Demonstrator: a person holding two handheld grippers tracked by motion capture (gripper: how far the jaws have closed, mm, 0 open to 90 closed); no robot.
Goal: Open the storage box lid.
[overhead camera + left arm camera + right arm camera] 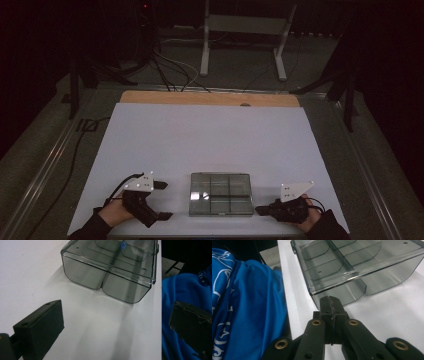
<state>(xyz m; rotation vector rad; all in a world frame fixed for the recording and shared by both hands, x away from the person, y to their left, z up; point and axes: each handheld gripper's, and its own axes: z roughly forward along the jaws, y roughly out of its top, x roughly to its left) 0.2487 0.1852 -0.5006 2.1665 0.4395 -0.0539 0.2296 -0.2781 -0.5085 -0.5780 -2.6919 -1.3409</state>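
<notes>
- The clear box [220, 194] sits on the white table [200, 135] between the two tongs, lid seemingly closed, though the tint makes that hard to judge.
- The left tongs [164, 200] stand wide open and empty, just left of the box.
- The right tongs [260, 210] are pressed shut on nothing, tips at the box's right near corner.

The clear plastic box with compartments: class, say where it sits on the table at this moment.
In the high view, the clear plastic box sits near the front edge of the white table, between the left tool and the right tool.
</notes>
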